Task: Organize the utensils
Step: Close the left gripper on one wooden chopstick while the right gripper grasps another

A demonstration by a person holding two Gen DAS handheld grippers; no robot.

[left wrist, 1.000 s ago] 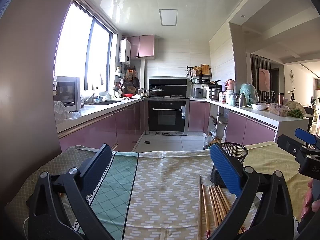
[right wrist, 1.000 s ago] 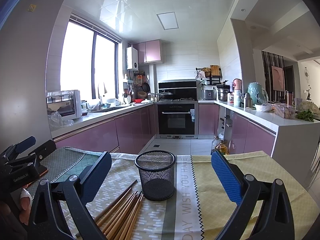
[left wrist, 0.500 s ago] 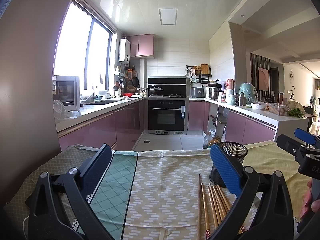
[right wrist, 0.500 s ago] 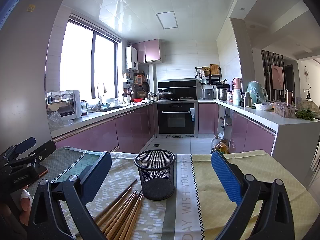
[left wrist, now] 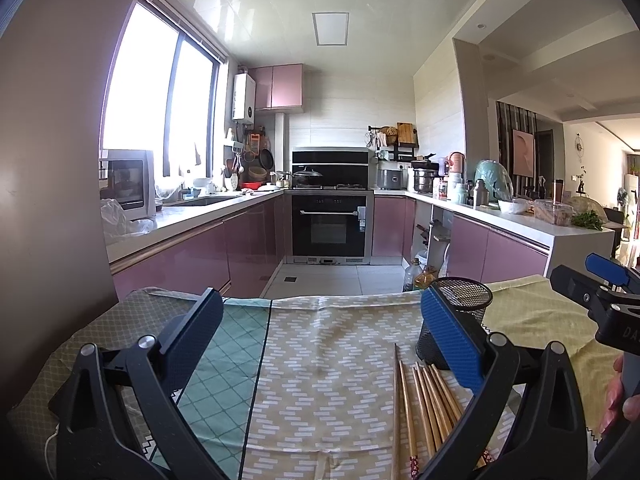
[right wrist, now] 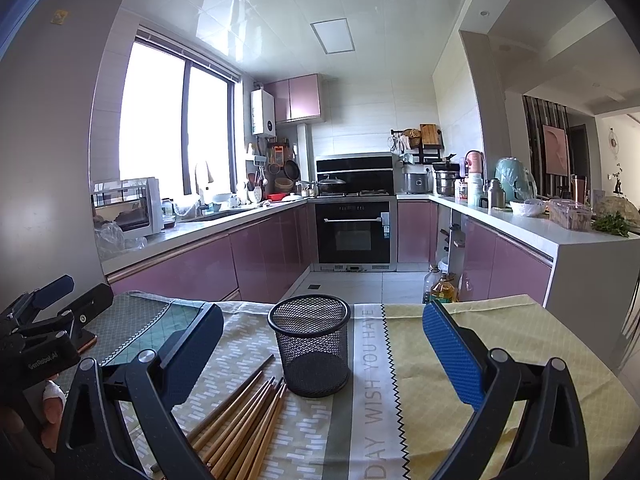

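A black mesh cup (right wrist: 311, 348) stands upright on the patterned tablecloth; in the left wrist view the same mesh cup (left wrist: 460, 312) is half hidden behind a blue finger pad. Several brown chopsticks (right wrist: 244, 420) lie flat in a bundle just left of the cup, and these chopsticks (left wrist: 428, 408) show at the lower right of the left wrist view. My right gripper (right wrist: 320, 344) is open, its jaws wide on either side of the cup and above the table. My left gripper (left wrist: 320, 332) is open too, over bare cloth left of the chopsticks.
The table's far edge (left wrist: 340, 300) drops to a tiled kitchen floor. Purple cabinets, an oven (left wrist: 330, 224) and crowded counters lie beyond. Oil bottles (right wrist: 440, 288) stand on the floor past the edge. A hand (right wrist: 52, 404) holds the left gripper's handle.
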